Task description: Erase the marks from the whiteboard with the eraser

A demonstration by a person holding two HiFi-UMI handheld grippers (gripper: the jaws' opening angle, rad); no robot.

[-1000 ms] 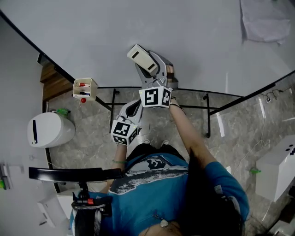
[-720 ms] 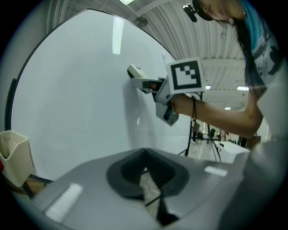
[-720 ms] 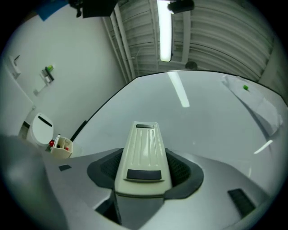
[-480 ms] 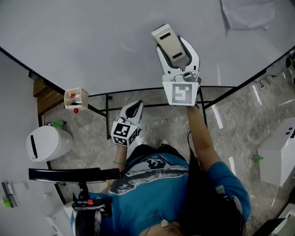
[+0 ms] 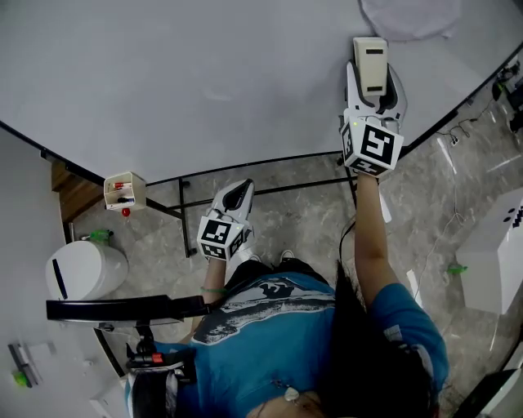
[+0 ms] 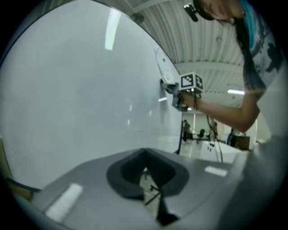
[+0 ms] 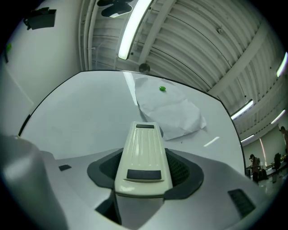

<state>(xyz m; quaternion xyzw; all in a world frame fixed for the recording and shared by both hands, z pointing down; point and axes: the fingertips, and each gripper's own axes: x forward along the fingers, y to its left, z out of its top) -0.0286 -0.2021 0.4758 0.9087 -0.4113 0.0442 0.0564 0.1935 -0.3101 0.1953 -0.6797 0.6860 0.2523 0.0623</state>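
The whiteboard (image 5: 204, 73) fills the top of the head view, and I make out no clear marks on it. My right gripper (image 5: 373, 86) is shut on a cream eraser (image 5: 370, 64), which is held up to the board at the upper right, just below a sheet of paper (image 5: 409, 15). In the right gripper view the eraser (image 7: 143, 152) sticks out between the jaws toward the paper (image 7: 168, 110). My left gripper (image 5: 238, 193) hangs low near the person's body, off the board, shut on nothing. From the left gripper view (image 6: 146, 168) the right gripper (image 6: 180, 92) shows at the board.
A small box of markers (image 5: 124, 189) hangs at the board's lower left. The black stand frame (image 5: 270, 189) runs under the board above a stone floor. A white bin (image 5: 82, 269) stands at the left, a white box (image 5: 498, 253) at the right. A green magnet (image 7: 162, 89) sits on the paper.
My right gripper has carried the eraser rightward and up across the board, from its middle toward the paper. The left gripper has stayed where it was.
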